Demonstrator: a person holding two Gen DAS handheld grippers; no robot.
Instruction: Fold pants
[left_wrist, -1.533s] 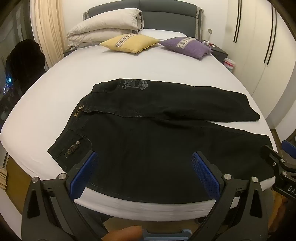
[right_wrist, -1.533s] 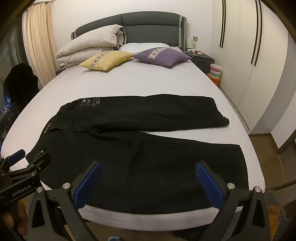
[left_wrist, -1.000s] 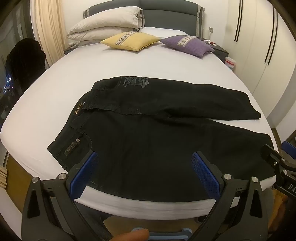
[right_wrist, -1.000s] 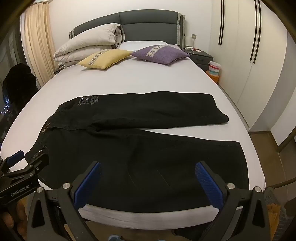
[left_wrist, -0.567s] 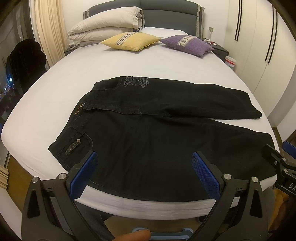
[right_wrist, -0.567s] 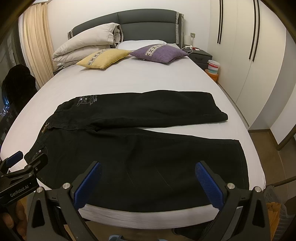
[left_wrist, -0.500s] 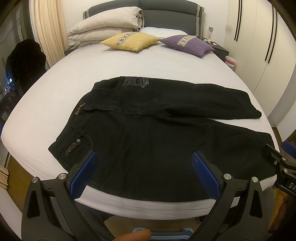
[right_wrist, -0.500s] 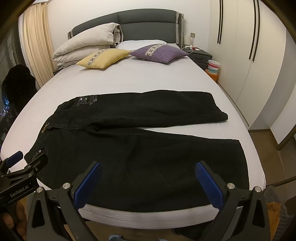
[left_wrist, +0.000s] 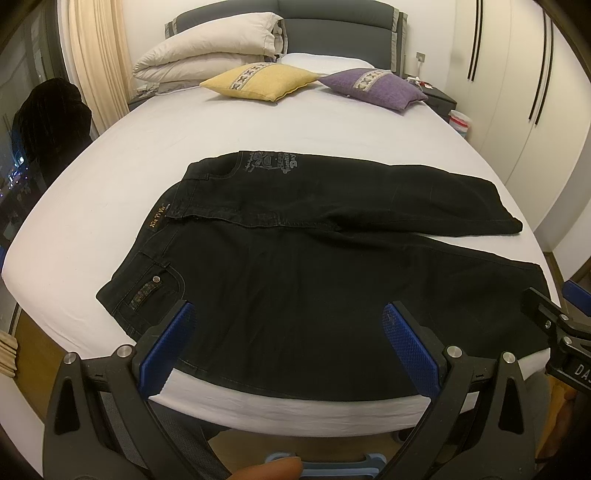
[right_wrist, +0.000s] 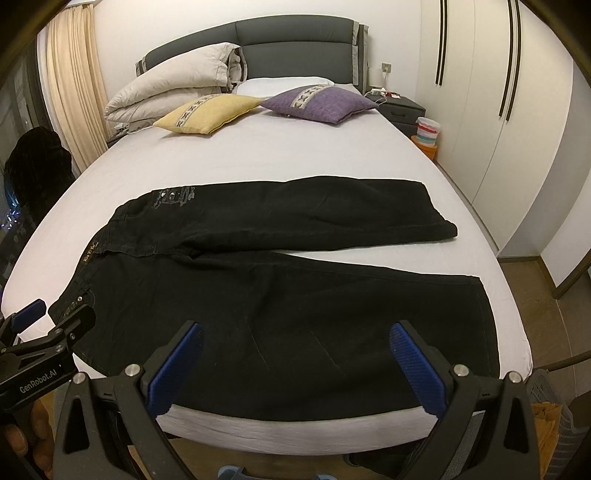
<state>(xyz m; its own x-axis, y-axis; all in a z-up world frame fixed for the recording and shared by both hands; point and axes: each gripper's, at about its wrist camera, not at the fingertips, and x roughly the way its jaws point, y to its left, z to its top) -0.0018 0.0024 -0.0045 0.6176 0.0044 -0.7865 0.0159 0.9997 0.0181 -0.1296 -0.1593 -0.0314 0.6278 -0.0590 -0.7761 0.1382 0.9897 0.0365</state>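
Black pants (left_wrist: 314, 266) lie spread flat on bed (left_wrist: 295, 122), waistband toward your left, legs running right, splayed in narrow V. Nothing folded yet; judged pre-grasp stage.

Your left gripper (left_wrist: 288, 343) hovers off near bed edge by waist end, fingers (left_wrist: 164, 345) spread wide, holding nothing. Your right gripper (right_wrist: 295, 363) hovers over near leg, fingers (right_wrist: 415, 365) likewise spread, empty.

Next move likely: pinch near edge at waist and at near hem, lift both together, lay near leg onto far leg, edges matched.

Warm dim light; fisheye-warped edges
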